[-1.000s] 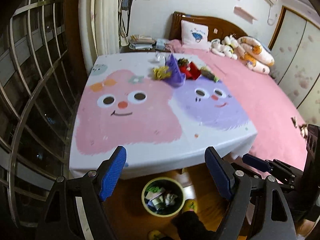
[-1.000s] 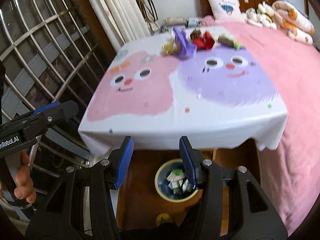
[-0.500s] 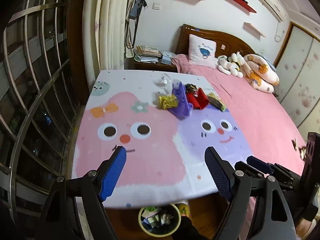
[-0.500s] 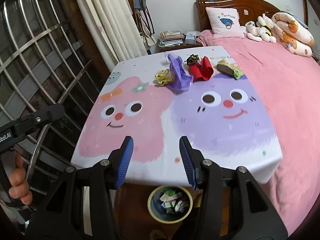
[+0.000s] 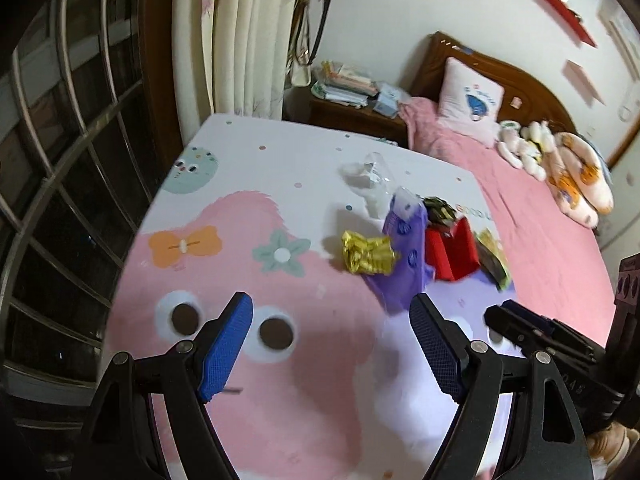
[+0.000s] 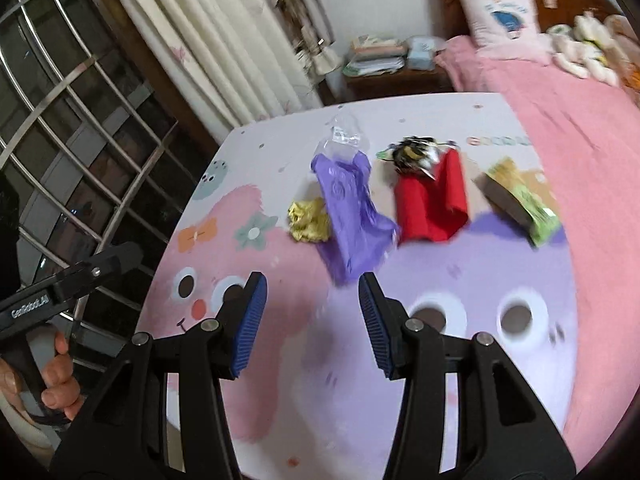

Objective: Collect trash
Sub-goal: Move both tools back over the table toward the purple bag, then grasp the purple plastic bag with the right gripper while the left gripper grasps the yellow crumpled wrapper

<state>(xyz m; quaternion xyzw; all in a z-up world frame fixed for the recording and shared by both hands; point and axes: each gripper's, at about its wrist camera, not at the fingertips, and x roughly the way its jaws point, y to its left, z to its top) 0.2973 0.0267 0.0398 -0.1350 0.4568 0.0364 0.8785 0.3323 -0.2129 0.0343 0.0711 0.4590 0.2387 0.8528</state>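
Trash lies in a row across the far half of the cartoon tablecloth (image 5: 248, 248) (image 6: 480, 280): a crumpled gold wrapper (image 5: 369, 253) (image 6: 309, 221), a purple bag (image 5: 404, 248) (image 6: 352, 212), a clear plastic wrapper (image 5: 372, 172) (image 6: 344, 132), a red packet (image 5: 452, 252) (image 6: 430, 204), a dark foil wrapper (image 6: 416, 154) and a green-brown packet (image 6: 520, 204). My left gripper (image 5: 332, 344) hovers open over the pink face, short of the gold wrapper. My right gripper (image 6: 312, 320) hangs just short of the purple bag, its jaws opening with nothing between them.
A pink bed (image 6: 580, 120) with pillow and soft toys borders the table's right side. A nightstand (image 5: 344, 112) with stacked papers stands behind the table, curtains (image 5: 240, 40) and a barred window (image 5: 60, 160) on the left. A hand (image 6: 56, 376) grips the left tool.
Both grippers swept forward from the table's near edge, above the floor bin, out over the cloth toward the trash. The bin has dropped out of sight. The right jaws stand wider.
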